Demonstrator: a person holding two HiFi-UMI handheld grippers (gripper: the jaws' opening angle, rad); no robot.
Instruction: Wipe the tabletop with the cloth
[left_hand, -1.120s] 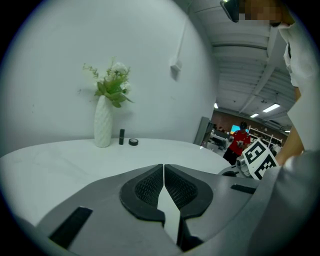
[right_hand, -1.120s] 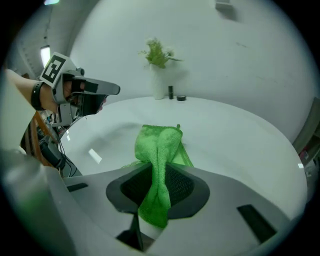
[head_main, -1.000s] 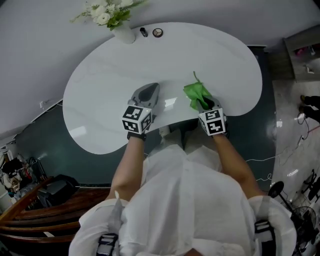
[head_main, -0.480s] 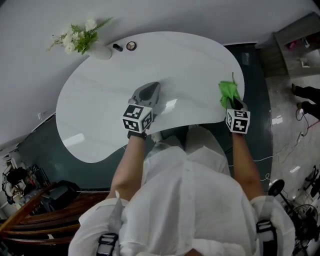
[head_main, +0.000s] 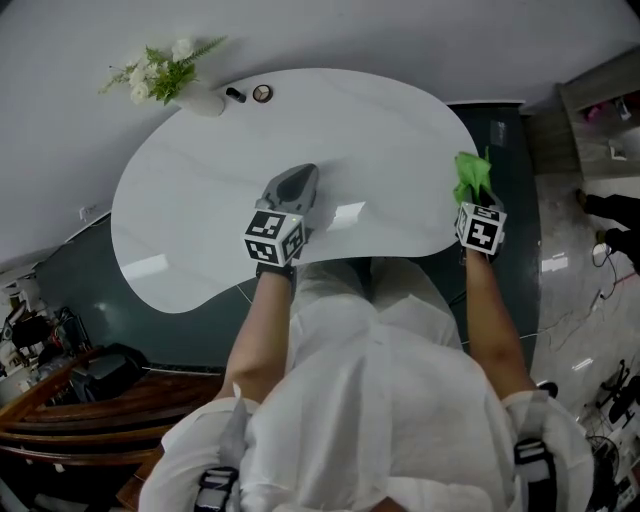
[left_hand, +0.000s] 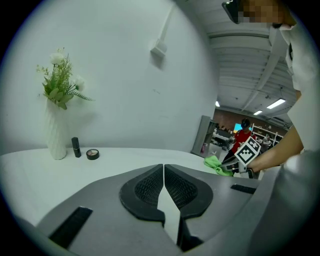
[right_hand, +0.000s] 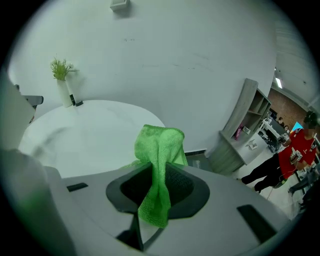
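Observation:
A green cloth (head_main: 472, 177) (right_hand: 159, 155) hangs bunched from my right gripper (head_main: 476, 196) (right_hand: 159, 187), whose jaws are shut on it. That gripper is at the right edge of the white kidney-shaped tabletop (head_main: 200, 210) (right_hand: 75, 135), with the cloth over the edge. From the left gripper view the cloth (left_hand: 216, 163) shows far right. My left gripper (head_main: 292, 185) (left_hand: 163, 187) rests over the middle of the tabletop near its front edge, jaws shut on nothing.
A white vase of flowers (head_main: 195, 97) (left_hand: 56, 135) stands at the table's far left, with a small dark tube (head_main: 234, 95) (left_hand: 75, 147) and a round compact (head_main: 262, 93) (left_hand: 92, 154) beside it. A grey shelf unit (right_hand: 240, 130) stands right of the table. People are in the background room.
My right gripper has carried the cloth from the front middle of the tabletop rightwards to the right edge. The left gripper has stayed where it was.

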